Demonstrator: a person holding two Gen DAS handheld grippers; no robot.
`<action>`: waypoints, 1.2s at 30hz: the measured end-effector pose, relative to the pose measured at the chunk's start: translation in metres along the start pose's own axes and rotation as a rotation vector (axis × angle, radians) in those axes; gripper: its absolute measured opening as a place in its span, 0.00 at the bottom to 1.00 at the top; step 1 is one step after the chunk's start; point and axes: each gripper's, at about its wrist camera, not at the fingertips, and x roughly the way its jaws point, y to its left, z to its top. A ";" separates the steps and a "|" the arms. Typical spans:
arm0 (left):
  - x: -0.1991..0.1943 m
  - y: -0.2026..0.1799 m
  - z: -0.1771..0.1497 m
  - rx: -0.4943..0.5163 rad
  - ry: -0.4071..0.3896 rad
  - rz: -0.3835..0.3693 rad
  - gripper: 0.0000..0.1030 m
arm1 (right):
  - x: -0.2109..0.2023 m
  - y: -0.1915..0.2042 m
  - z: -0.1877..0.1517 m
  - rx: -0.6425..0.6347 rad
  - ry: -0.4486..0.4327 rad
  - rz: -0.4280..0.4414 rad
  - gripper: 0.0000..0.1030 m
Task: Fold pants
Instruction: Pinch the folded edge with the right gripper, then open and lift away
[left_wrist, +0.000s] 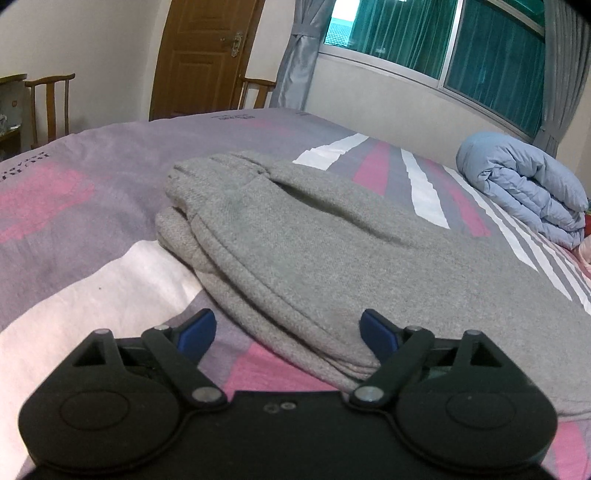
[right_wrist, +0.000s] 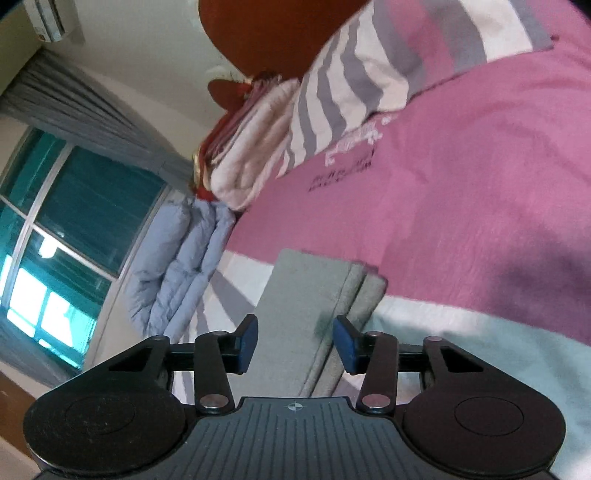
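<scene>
Grey sweatpants lie folded in layers on the bed, stretching from the near right to the waistband end at the far middle. My left gripper is open just above their near edge, with blue fingertips apart and empty. In the right wrist view, which is rolled sideways, a folded end of the grey pants lies between and beyond my right gripper. Its jaws are open, with the pants' layered edge between the blue fingertips, not clamped.
The bed sheet is pink, grey and white striped. A rolled light-blue duvet lies by the window wall; it also shows in the right wrist view beside stacked pillows. Wooden chairs and a door stand beyond the bed.
</scene>
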 end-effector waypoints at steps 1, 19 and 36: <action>0.000 0.000 0.000 -0.001 0.000 -0.001 0.77 | 0.007 -0.001 0.002 0.004 0.020 -0.011 0.45; -0.002 0.000 -0.001 -0.004 0.000 -0.005 0.77 | 0.035 0.000 -0.002 -0.109 0.127 -0.078 0.04; -0.007 0.002 0.002 -0.018 -0.007 -0.011 0.78 | 0.002 0.017 -0.008 -0.241 0.081 -0.057 0.12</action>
